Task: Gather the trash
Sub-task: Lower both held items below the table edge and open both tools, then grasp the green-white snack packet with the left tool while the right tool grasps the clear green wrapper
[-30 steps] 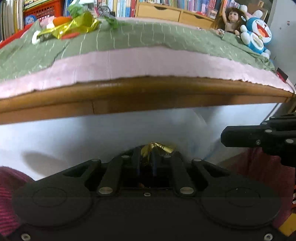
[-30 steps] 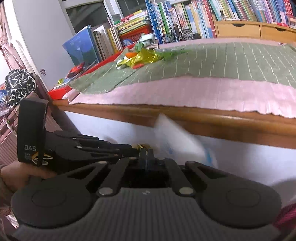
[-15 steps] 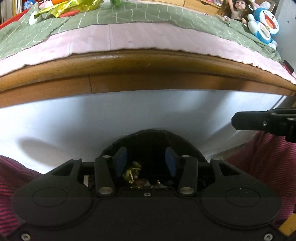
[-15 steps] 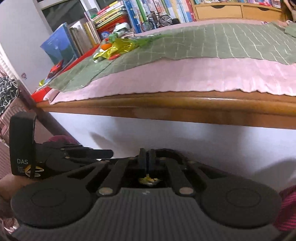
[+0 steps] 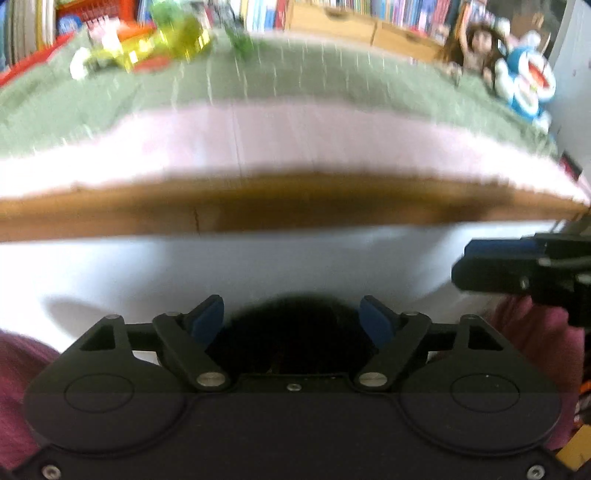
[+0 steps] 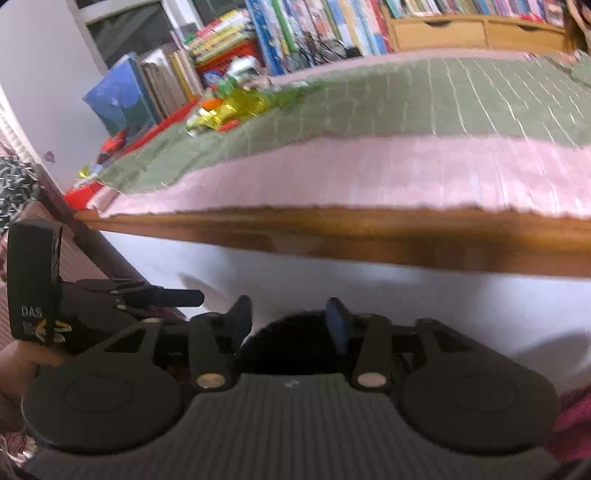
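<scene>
Nearest to us, our left gripper (image 5: 291,319) hangs over a dark round opening (image 5: 295,332) set in a white surface (image 5: 147,273), its blue-padded jaws opening with nothing between them. Our right gripper (image 6: 286,319) hovers over the same dark opening (image 6: 291,343), its jaws also opening and empty; whether this is a bin mouth we cannot tell through the blur. In the right wrist view the left gripper shows at the left of the opening, with a hand (image 6: 14,369) behind it. Beyond the opening runs the wooden edge of the bed (image 5: 295,206), and above that edge lie a pink sheet (image 5: 295,136) and a green quilt (image 5: 332,77). The trash, a heap of yellow and green foil wrappers (image 5: 159,48), lies on the quilt toward the far left of the bed, well apart from both grippers. At the bed's far right sit a doll (image 5: 476,48) and a blue plush toy (image 5: 528,81). Behind the bed stand books (image 6: 280,33) and wooden drawers (image 6: 439,29).
</scene>
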